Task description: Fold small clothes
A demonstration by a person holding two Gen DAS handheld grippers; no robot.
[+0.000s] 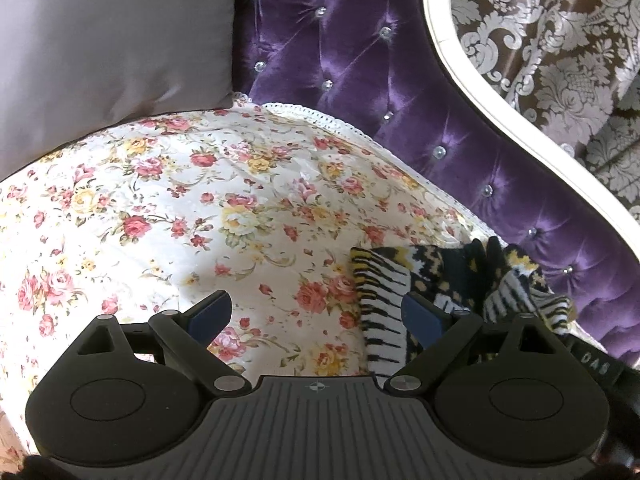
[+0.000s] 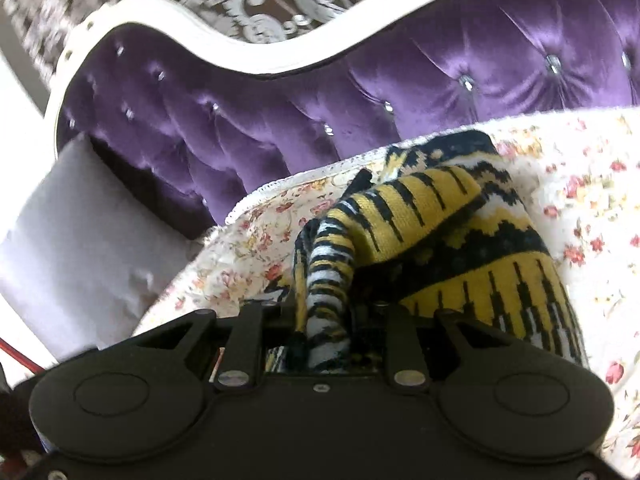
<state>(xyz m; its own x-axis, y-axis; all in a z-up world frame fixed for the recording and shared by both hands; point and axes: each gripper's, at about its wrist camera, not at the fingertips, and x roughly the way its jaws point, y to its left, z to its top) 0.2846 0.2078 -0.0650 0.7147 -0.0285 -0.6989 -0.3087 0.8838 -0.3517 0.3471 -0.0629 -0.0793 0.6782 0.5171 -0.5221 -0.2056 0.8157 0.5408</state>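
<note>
- Left hand-held gripper (image 1: 316, 312): fingers spread, empty, angled down over floral cover (image 1: 160, 208); sweater (image 1: 384, 312) at its right finger.
- Right hand-held gripper (image 2: 326, 320): clamped on sweater (image 2: 460, 240) fold, angled towards the backrest (image 2: 280, 112).

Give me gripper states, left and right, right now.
Left gripper: open, holding nothing, over the floral cover.
Right gripper: closed on a bunched part of the yellow-black knit garment.

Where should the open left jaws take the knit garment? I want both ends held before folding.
Grip the flat striped edge of the knit garment, coming from its left over the floral cover; the right gripper already holds the bunched end.
</note>
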